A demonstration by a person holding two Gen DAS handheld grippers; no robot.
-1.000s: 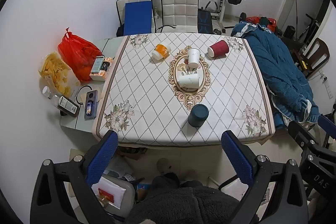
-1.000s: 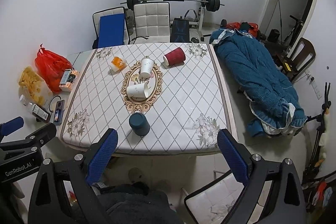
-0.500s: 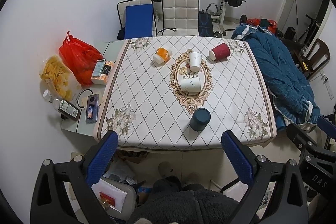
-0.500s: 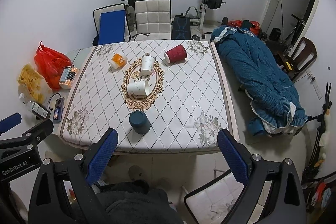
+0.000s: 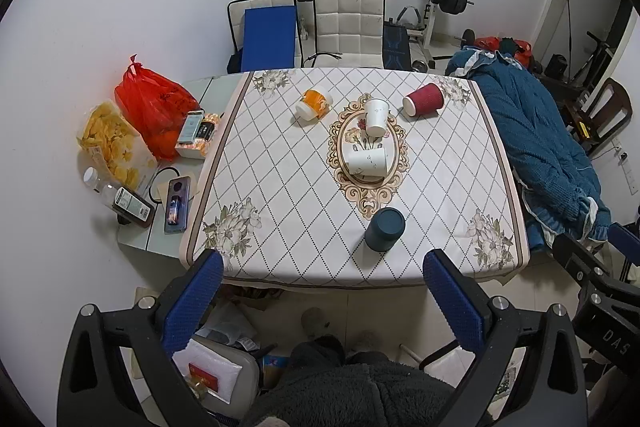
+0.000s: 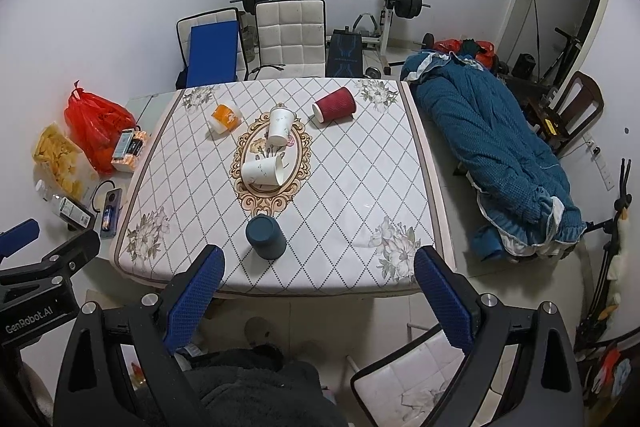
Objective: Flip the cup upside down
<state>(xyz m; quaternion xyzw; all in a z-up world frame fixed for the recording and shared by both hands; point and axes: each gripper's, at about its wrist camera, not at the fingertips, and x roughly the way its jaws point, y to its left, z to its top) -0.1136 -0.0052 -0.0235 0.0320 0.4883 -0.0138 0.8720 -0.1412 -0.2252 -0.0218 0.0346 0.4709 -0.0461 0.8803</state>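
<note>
Both released grippers [image 5: 322, 301] [image 6: 318, 295] farther back from table [image 5: 280, 187]; five cups, dark cup [image 5: 385, 229] nearest.

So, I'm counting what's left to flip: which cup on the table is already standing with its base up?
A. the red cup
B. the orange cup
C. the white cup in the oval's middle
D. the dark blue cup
D: the dark blue cup stands near the table's front edge with its closed base on top, while the red cup, orange cup and white cup lie on their sides.
</note>
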